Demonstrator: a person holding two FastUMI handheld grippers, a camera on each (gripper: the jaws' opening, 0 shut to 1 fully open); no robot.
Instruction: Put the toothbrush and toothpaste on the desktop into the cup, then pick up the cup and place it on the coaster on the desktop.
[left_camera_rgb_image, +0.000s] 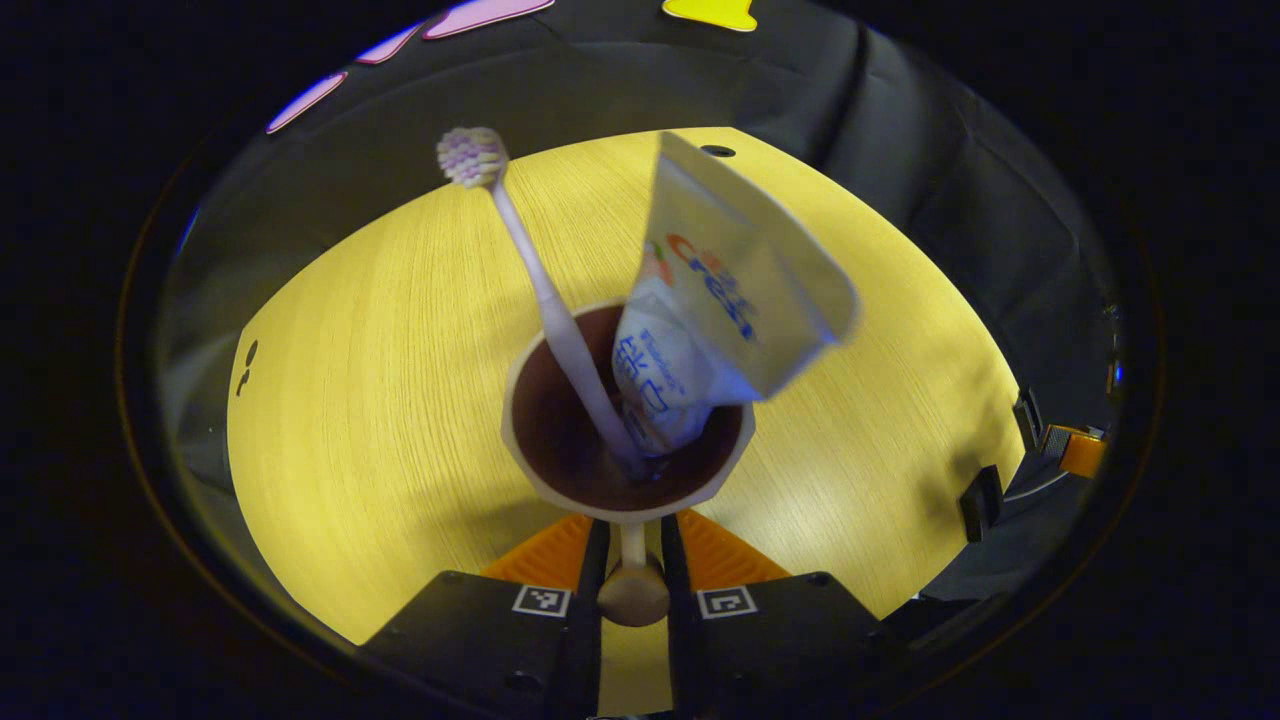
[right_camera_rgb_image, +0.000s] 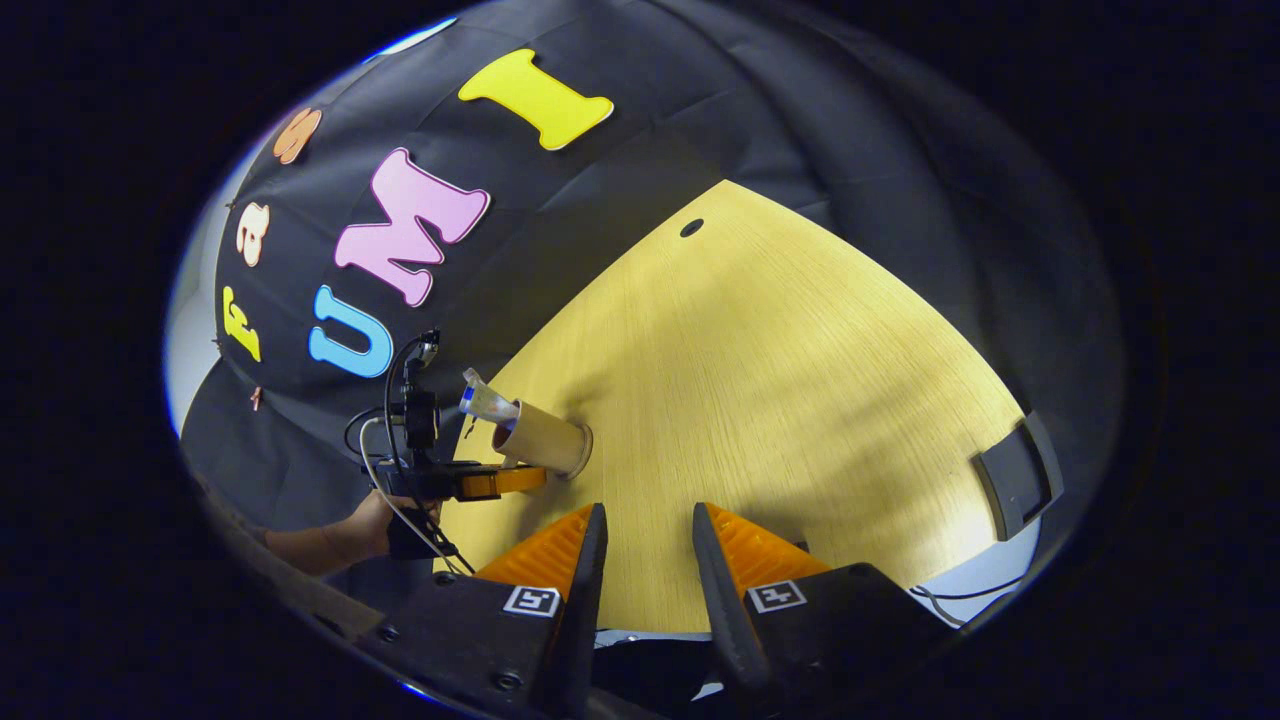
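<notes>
A cream cup (left_camera_rgb_image: 520, 440) with a dark inside stands upright right in front of my left gripper (left_camera_rgb_image: 633, 540). That gripper is shut on the cup's small knobbed handle (left_camera_rgb_image: 633, 592). A white toothbrush (left_camera_rgb_image: 545, 300) leans in the cup, bristles up to the left. The toothpaste tube (left_camera_rgb_image: 720, 300) stands in it too, cap down and flat end up to the right. In the right gripper view the same cup (right_camera_rgb_image: 545, 440) sits far left on the table with the left gripper (right_camera_rgb_image: 520, 480) at it. My right gripper (right_camera_rgb_image: 648, 515) is open over bare wood, holding nothing.
The yellow wooden table (right_camera_rgb_image: 780, 380) has a small dark hole (right_camera_rgb_image: 691, 228) near its far edge. A dark square pad (right_camera_rgb_image: 1015, 480) lies at the table's right edge. A person's hand (right_camera_rgb_image: 345, 535) holds the left gripper. Black cloth walls stand behind.
</notes>
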